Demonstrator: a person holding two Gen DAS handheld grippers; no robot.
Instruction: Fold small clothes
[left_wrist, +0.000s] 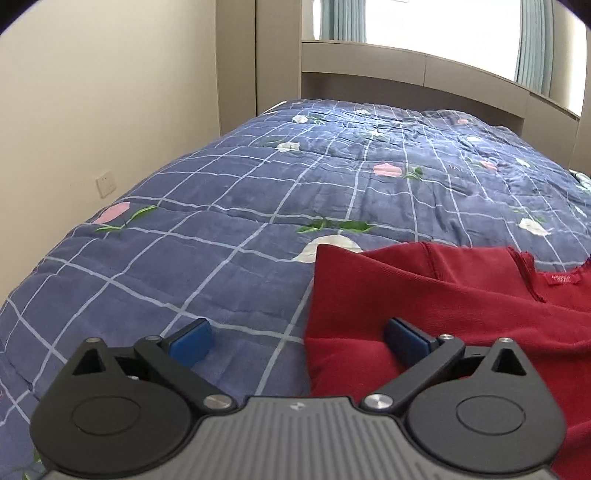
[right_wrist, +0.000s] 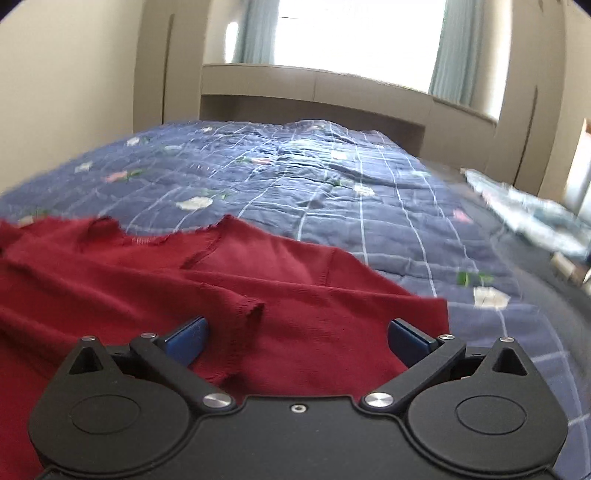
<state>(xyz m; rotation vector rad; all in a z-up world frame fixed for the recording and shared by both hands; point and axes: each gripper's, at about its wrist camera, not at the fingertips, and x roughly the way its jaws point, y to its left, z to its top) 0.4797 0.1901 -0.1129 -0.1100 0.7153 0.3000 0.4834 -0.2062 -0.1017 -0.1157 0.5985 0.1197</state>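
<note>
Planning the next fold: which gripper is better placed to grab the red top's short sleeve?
Probably right: the right gripper is open with the sleeve between its fingers. The left gripper straddles the red top side edge.

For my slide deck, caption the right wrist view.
Open right claw over a rumpled red top on the blue quilt.

A home bedroom: quilted bed (left_wrist: 258, 192), curtained window (right_wrist: 354, 33).

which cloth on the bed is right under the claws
The red knit top, spread beneath both open claws; the pale blue cloth lies apart at the bed's right edge.
</note>
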